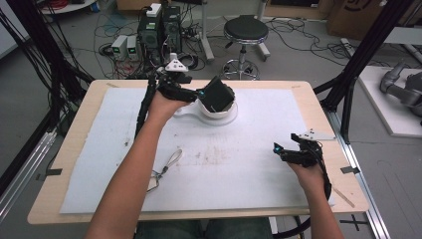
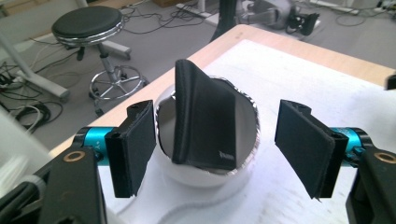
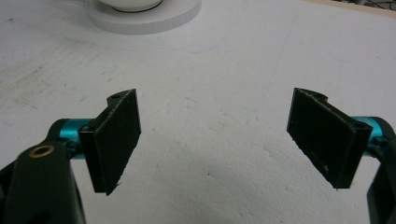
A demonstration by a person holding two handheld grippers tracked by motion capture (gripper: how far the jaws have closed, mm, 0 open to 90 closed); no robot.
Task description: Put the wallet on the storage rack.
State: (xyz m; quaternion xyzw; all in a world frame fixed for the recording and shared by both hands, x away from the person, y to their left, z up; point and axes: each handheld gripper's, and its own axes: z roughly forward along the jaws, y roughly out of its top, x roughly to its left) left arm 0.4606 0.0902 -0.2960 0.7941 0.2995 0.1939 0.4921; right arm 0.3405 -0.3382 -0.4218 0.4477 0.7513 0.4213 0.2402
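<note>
Gaping left hand-held gripper (image 2: 212, 149) faces black pad (image 2: 205, 121) in bowl (image 2: 205, 175); right hand-held gripper (image 3: 215, 140) released.

The right gripper (image 3: 215, 140) is hanging with its black jaws spread wide over the scuffed white foam sheet (image 3: 233, 70), round white base (image 3: 149, 18) sitting up top.

Black grippers, flat black fingers (image 2: 135, 147), teal barrels, brass screws, grey three-cornered plates, bare forearms
</note>
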